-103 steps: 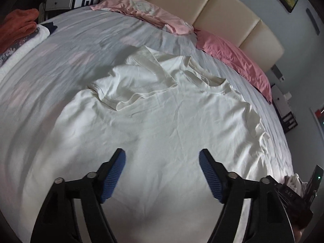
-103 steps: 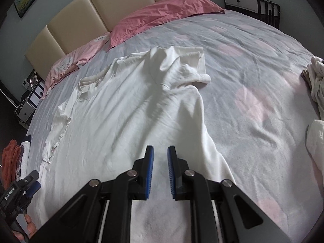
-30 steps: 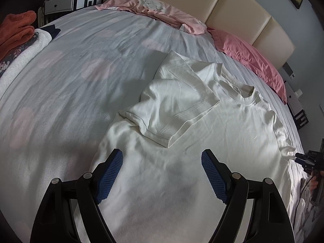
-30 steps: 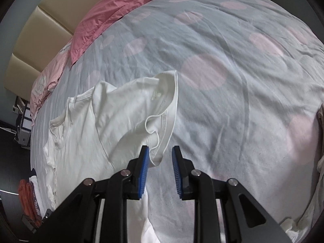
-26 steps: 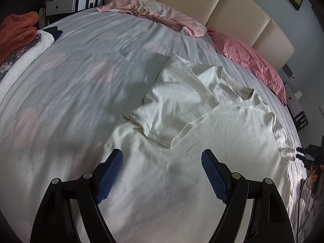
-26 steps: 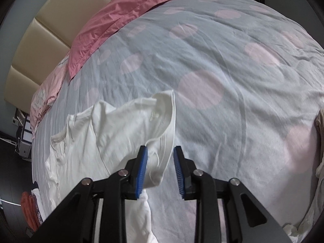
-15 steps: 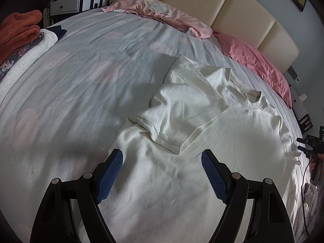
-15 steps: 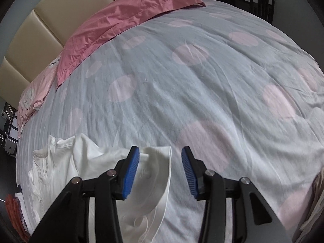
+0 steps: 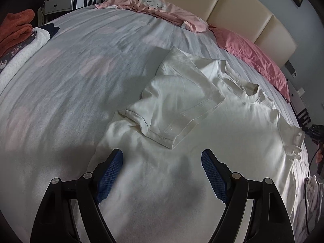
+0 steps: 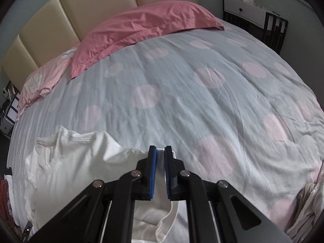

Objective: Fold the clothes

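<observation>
While the bed [image 9: 60,85] fills both views, its pale grey cover with faint pink dots lies rumpled but bare across the far half, leaving wide room beyond the shirt up to the padded cream headboard [image 10: 60,16]. Two pink pillows [image 10: 145,26] line that far edge, and folded clothes [image 9: 18,38], orange and white, sit at the far left edge in the left wrist view. A white cotton T-shirt [image 9: 202,141] lies spread flat on the near middle of the bed, soft and creased, its left sleeve [image 9: 174,109] folded inward over the chest and its ribbed collar [image 9: 251,95] pointing toward the headboard. Above the shirt's lower body the left gripper [image 9: 162,174] hangs with its jaws wide, blue textured pads apart and nothing between them. At the shirt's right side the right gripper [image 10: 160,168] is closing its jaws, narrow now, on a fold of white cloth, seemingly the right sleeve, lifted off the cover.
</observation>
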`<action>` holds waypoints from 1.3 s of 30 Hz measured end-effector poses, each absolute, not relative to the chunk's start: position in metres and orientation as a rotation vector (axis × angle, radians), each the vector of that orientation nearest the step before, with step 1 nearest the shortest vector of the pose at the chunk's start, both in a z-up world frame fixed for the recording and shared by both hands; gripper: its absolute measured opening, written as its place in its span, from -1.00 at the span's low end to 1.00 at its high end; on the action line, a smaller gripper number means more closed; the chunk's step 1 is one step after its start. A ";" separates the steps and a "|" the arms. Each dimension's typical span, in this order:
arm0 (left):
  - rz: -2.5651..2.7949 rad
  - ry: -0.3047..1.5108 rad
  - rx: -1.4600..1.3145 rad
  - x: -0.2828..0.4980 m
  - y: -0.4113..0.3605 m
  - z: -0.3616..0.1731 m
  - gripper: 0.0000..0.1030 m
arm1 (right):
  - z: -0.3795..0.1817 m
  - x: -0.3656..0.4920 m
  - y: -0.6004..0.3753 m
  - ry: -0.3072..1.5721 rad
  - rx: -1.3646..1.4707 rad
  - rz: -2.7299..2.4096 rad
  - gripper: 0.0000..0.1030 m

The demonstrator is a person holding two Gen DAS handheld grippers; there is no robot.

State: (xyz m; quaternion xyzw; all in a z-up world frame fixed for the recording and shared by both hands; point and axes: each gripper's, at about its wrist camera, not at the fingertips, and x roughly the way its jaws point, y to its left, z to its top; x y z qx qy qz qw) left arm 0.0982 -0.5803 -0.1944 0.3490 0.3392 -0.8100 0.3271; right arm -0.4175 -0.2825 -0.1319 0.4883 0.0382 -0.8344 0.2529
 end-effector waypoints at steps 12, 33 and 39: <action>-2.169 0.969 0.836 0.115 -0.583 -0.179 0.57 | -0.112 -0.325 -0.407 0.382 1.316 -2.122 -0.85; -2.180 1.044 0.804 0.119 -0.590 -0.177 0.57 | -0.133 -0.289 -0.365 0.495 1.398 -2.092 -0.76; -2.174 1.033 0.817 0.118 -0.590 -0.178 0.57 | -0.184 -0.283 -0.322 0.475 1.531 -2.073 -0.77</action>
